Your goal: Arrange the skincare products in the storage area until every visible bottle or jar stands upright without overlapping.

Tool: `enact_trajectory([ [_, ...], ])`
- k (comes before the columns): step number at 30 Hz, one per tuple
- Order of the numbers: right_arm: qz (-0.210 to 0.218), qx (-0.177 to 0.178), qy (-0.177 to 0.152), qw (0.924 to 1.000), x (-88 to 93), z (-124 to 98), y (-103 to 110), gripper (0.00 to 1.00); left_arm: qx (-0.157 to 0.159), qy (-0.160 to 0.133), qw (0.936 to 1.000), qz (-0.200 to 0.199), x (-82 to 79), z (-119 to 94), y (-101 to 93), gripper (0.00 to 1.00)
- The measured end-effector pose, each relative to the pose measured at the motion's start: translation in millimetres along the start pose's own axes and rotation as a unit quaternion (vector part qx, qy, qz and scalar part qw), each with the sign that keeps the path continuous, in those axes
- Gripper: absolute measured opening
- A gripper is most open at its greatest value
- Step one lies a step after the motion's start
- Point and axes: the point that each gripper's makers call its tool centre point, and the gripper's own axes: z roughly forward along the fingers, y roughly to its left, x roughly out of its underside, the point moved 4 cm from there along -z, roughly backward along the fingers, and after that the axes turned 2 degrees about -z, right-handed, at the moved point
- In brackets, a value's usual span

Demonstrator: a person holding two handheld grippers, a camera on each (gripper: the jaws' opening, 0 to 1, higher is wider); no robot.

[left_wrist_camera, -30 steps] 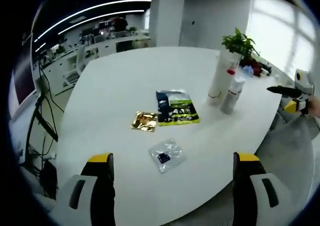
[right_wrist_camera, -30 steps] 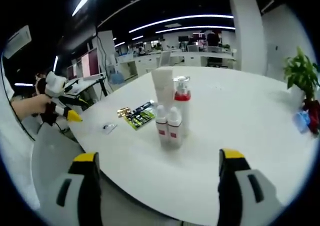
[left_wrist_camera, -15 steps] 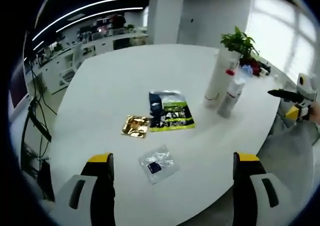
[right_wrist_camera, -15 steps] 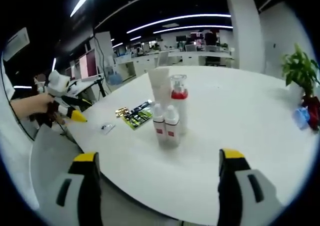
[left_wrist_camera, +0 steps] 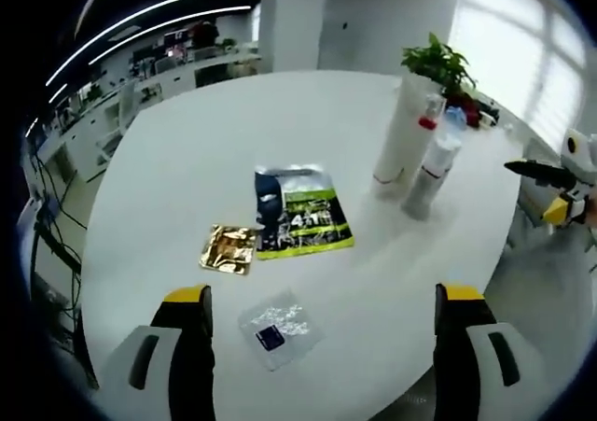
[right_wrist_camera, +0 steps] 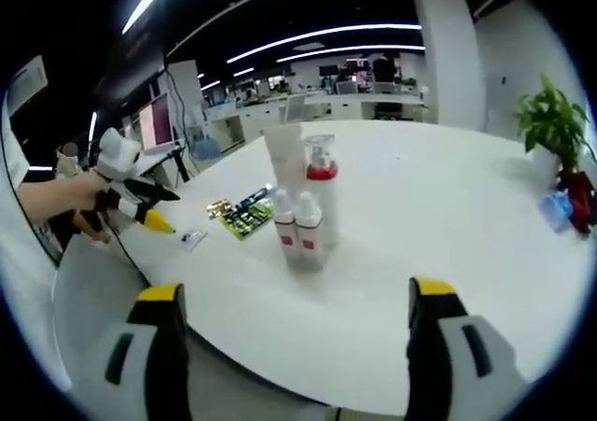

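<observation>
Ahead of my left gripper [left_wrist_camera: 322, 346], whose jaws stand wide apart and hold nothing, the round white counter [left_wrist_camera: 187, 160] spreads out. Between the jaws and a little forward lies a small clear plastic sachet with a dark square inside [left_wrist_camera: 273, 325]. Further on sits a crinkled gold foil sachet [left_wrist_camera: 227, 248], touching or just overlapping the edge of a flat green and black printed pouch [left_wrist_camera: 297, 217]. Well beyond that, toward the right jaw's side, the skincare group stands upright: a tall white tube standing on its cap [left_wrist_camera: 399, 132] with a clear pump bottle with a red collar [left_wrist_camera: 428, 164] just beside it. A green potted plant [left_wrist_camera: 438, 64] is behind them at the far edge.

My right gripper [right_wrist_camera: 289, 346] is likewise spread open and empty, short of the counter's near edge. Straight ahead of it the same group stands close together: the tube, the pump bottle, and two small white bottles with red labels [right_wrist_camera: 295, 230] in front, side by side and probably touching, though I cannot be sure at this size. Off to the left-jaw side, a hand [right_wrist_camera: 70, 197] holds the left gripper over the counter's rim.
</observation>
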Motion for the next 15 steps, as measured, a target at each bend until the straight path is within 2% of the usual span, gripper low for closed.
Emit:
enact_trajectory([
  [8,0.010,0.006,0.003,0.9999,4.3,3,0,0.99,-0.006,0.018,0.9998,0.012,-8.5,20,1.1,0.97],
  [15,0.018,0.013,0.007,0.9997,7.8,4,-3,0.99,-0.004,0.030,0.9991,0.030,-22.9,42,-0.9,0.97],
])
